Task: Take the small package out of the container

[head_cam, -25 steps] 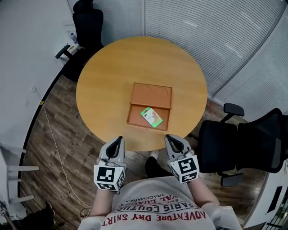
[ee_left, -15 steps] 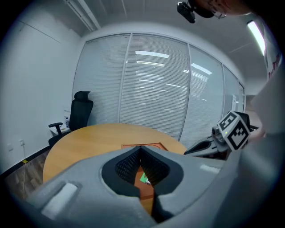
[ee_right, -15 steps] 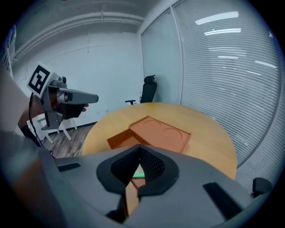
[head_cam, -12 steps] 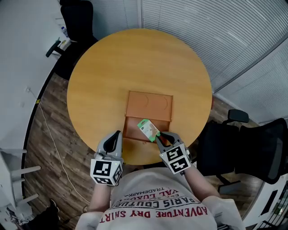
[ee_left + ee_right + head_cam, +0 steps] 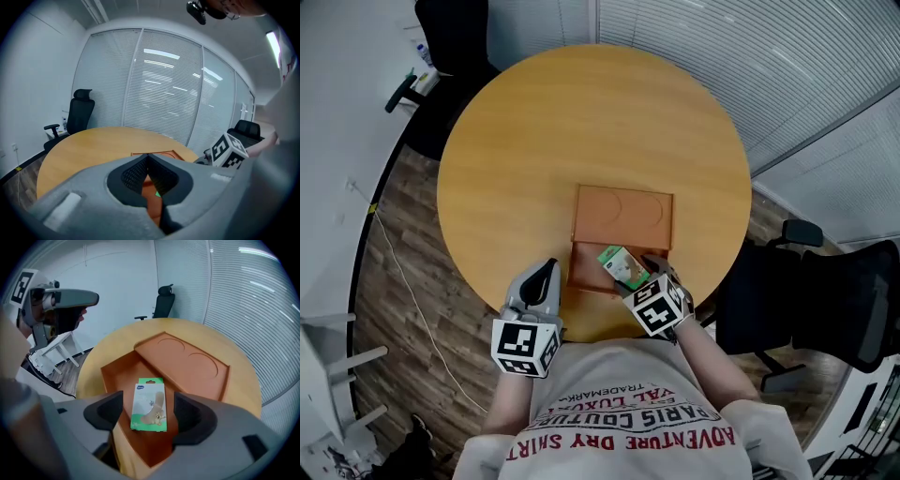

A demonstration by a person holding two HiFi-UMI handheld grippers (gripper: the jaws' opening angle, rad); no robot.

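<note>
An orange container point(image 5: 623, 214) lies near the front edge of the round table; its far half has two round recesses, and its near half is an open compartment. The small green-and-white package point(image 5: 622, 265) lies flat in that compartment point(image 5: 122, 376). My right gripper point(image 5: 646, 273) reaches over the container's near rim. Its jaws are opening, and the package point(image 5: 149, 404) lies between them with a gap on each side. My left gripper point(image 5: 548, 269) hovers at the table's front edge, left of the container. It is shut point(image 5: 148, 157) and holds nothing.
The round wooden table point(image 5: 534, 141) stands on a wood floor. One black office chair point(image 5: 811, 300) is close on the right, and another point(image 5: 455, 37) is at the far left. Glass walls with blinds run behind. A white rack point(image 5: 51, 355) stands on the left in the right gripper view.
My right gripper has moved forward from the table edge to the container, and its jaws have gone from shut to open round the package. The left gripper stays shut at the table edge.
</note>
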